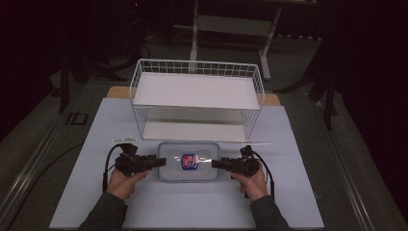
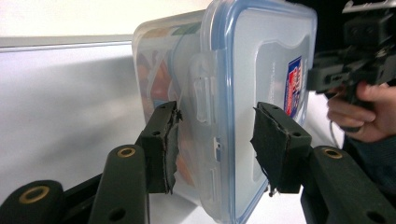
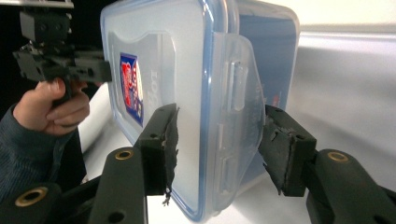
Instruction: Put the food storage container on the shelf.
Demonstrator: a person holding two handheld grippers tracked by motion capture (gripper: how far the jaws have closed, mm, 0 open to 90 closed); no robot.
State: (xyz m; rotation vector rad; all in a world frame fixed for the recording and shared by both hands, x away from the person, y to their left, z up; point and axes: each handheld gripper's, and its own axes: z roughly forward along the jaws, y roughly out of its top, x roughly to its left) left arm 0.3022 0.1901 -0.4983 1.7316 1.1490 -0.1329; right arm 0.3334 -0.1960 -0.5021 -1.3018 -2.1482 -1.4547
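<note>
A clear plastic container [image 1: 188,172] with a blue-rimmed lid and a red and blue label lies flat on the white table, just in front of the wire rack. My left gripper [image 1: 161,161] is at its left short end. In the left gripper view the jaws of this gripper [image 2: 215,135] stand open, one on each side of the container's [image 2: 261,56] latch edge. My right gripper [image 1: 215,164] is at the right short end. Its jaws [image 3: 217,135] are open around the container's [image 3: 177,56] other latch, whose flap [image 3: 243,93] stands slightly out.
A white wire rack [image 1: 197,91] with two shelves stands behind the container, open toward me. The white table top [image 1: 192,207] reaches the near edge. A thin white strip [image 1: 257,143] lies at the rack's foot. Dark floor and a desk frame lie beyond.
</note>
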